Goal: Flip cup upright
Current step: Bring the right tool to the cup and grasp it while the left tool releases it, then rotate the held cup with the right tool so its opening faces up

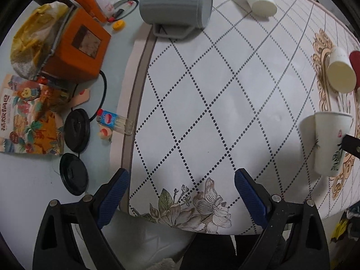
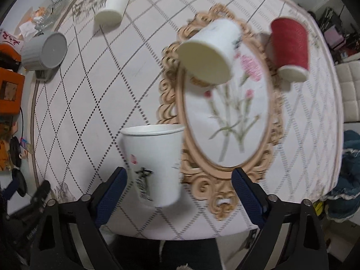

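A patterned cloth (image 2: 94, 112) with a dotted diamond grid and an ornate oval flower frame is covering the tabletop (image 1: 29, 180), whose bare pale part is showing to the left of the cloth in the left wrist view. On that bare part an orange box (image 1: 76, 49) is sitting among snack packets, with two black lids (image 1: 75, 153) lying nearby. A grey mug (image 1: 175, 6) is lying on its side at the cloth's far edge, handle down. A red cup (image 2: 290, 45) is standing mouth down at the far right of the cloth. Near it a white paper cup (image 2: 209, 51) is resting mouth down on the oval frame, and another printed paper cup (image 2: 112, 2) is standing mouth down farther back. The upright paper cup (image 2: 155, 164) is standing mouth up on the cloth, between the fingers of the right gripper (image 2: 180, 191) and close to its left finger; those fingers are spread wide and are not pressing it. The left gripper (image 1: 182, 191) is hovering over the near flower corner of the cloth, its fingers spread wide and holding nothing.
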`<act>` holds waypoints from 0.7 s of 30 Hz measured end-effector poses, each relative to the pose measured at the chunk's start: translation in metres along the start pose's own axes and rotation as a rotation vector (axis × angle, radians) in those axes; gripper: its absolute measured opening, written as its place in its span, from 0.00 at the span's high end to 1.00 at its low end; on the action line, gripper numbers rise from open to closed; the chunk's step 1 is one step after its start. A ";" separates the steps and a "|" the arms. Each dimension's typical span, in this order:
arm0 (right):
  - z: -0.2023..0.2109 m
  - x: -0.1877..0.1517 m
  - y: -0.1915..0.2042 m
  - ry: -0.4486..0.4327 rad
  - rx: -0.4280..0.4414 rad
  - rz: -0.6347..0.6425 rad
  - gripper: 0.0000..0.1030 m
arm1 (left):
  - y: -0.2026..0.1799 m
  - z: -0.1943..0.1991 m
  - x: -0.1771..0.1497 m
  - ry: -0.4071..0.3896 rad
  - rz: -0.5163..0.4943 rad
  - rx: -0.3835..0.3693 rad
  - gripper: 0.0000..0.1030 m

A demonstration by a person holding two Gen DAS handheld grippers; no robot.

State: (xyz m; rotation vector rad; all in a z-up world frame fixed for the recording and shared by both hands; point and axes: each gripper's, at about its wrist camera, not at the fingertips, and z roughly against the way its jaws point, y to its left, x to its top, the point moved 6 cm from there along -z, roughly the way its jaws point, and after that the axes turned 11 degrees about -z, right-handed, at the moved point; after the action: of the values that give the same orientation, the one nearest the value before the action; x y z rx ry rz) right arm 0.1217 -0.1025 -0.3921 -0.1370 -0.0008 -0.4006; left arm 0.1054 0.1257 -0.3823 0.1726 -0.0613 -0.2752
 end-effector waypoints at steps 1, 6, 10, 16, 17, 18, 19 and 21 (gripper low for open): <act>-0.006 0.000 0.004 0.018 0.011 -0.010 0.15 | -0.001 -0.002 0.000 0.004 -0.005 -0.006 0.07; -0.026 0.001 0.014 0.079 0.043 -0.049 0.29 | -0.004 -0.013 0.002 0.019 -0.031 -0.026 0.07; -0.032 0.000 0.016 0.083 0.053 -0.074 0.37 | -0.007 -0.017 0.005 0.021 -0.059 -0.035 0.07; -0.024 -0.006 0.013 0.051 0.100 -0.117 0.38 | -0.003 -0.020 0.016 0.011 -0.076 -0.042 0.07; -0.020 -0.006 0.012 0.038 0.113 -0.124 0.38 | -0.001 -0.019 0.019 0.005 -0.077 -0.046 0.07; -0.017 -0.006 0.011 0.024 0.124 -0.127 0.38 | 0.000 -0.019 0.022 0.002 -0.075 -0.049 0.07; -0.013 -0.003 0.011 0.000 0.139 -0.130 0.38 | 0.002 -0.019 0.025 -0.001 -0.069 -0.059 0.07; -0.003 0.002 0.013 -0.070 0.170 -0.127 0.38 | 0.007 -0.021 0.033 -0.003 -0.048 -0.089 0.00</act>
State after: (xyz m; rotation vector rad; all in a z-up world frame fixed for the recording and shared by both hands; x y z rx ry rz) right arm 0.1290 -0.0915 -0.3965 0.0168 -0.1129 -0.5199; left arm 0.1404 0.1263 -0.4007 0.0856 -0.0482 -0.3252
